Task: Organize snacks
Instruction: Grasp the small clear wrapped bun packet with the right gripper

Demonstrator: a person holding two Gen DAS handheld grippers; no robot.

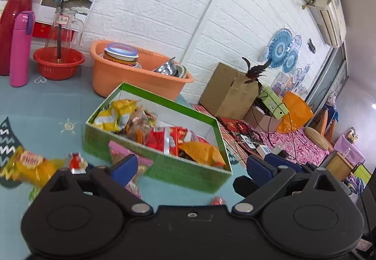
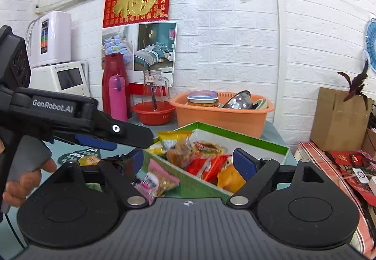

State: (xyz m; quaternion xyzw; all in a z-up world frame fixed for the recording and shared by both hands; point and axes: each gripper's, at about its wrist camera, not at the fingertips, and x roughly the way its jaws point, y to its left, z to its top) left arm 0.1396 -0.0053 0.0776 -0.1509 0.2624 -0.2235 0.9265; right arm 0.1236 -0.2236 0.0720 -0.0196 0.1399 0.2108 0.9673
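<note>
An open green box (image 1: pixel 178 170) stands on the blue tablecloth, filled with several yellow, red and orange snack packets (image 1: pixel 164 140). A pink packet (image 1: pixel 118 150) leans against its near wall. A yellow packet (image 1: pixel 30 166) and a small red packet (image 1: pixel 76 162) lie on the cloth to the left. My left gripper (image 1: pixel 191 166) is open just in front of the box, with nothing between its pads. My right gripper (image 2: pixel 189 162) is open too, facing the box (image 2: pixel 246 139) and the pink packet (image 2: pixel 155 177). A hand (image 2: pixel 21 184) holds the left gripper, whose fingers (image 2: pixel 131 136) reach in from the left.
Behind the box stand an orange tub (image 1: pixel 131 79) of dishes, a red bowl (image 1: pixel 58 65), a glass jar (image 1: pixel 64 25), a pink bottle (image 1: pixel 21 48) and a red flask (image 1: pixel 14 25). Right of the table edge are a cardboard box (image 1: pixel 230 90) and floor clutter.
</note>
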